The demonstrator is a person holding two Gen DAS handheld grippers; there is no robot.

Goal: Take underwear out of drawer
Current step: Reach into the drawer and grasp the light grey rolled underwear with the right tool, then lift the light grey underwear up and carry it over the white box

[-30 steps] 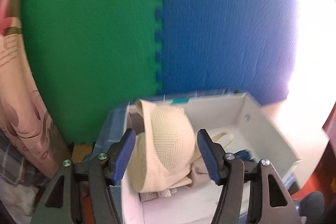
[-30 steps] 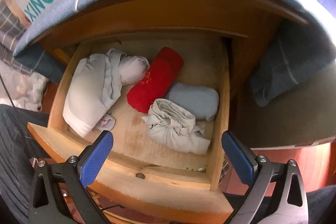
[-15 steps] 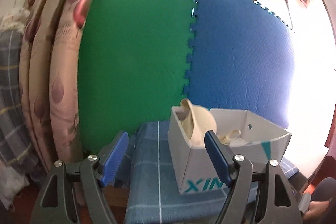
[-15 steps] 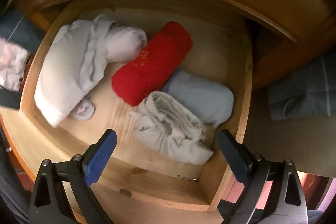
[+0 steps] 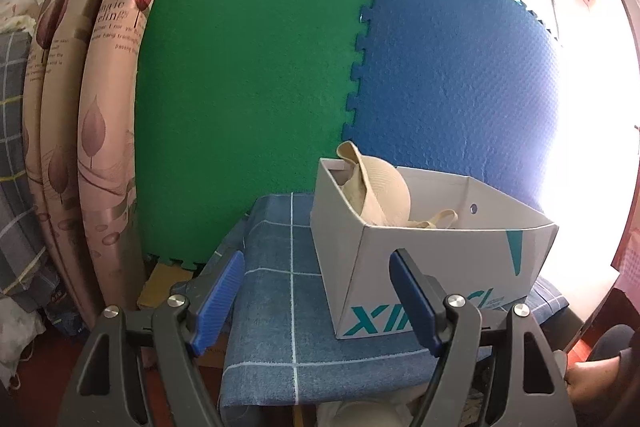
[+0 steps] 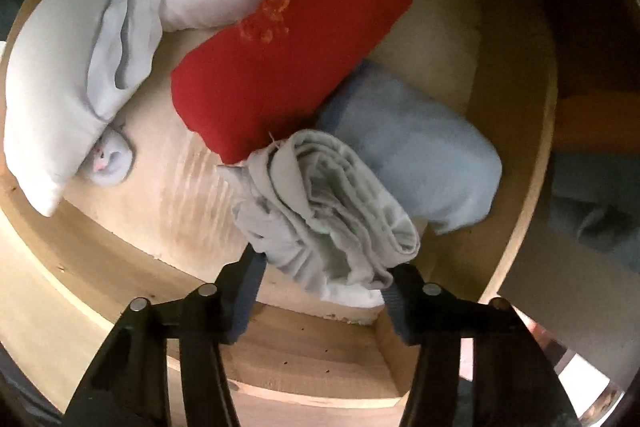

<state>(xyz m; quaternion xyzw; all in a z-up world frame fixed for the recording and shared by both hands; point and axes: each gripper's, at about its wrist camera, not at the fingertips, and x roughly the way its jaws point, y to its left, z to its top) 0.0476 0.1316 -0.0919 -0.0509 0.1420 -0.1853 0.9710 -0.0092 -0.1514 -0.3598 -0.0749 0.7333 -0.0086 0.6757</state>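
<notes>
With the left gripper (image 5: 316, 297) held wide and empty near the box (image 5: 420, 263), the right gripper (image 6: 322, 285) is straddled half-open around the grey roll (image 6: 324, 203) at the drawer (image 6: 320, 359) front, ungripped; fingers are best closed low across its middle.

Red roll (image 6: 292, 43), pale-blue roll (image 6: 420, 155), grey-white bundle (image 6: 328, 211); green mat (image 5: 248, 75) & blue mat (image 5: 456, 83).

Bare drawer floor (image 6: 172, 187) left of grey bundle (image 6: 324, 211), red roll (image 6: 288, 39) crowding behind, drawer wall (image 6: 524, 211) close right
</notes>
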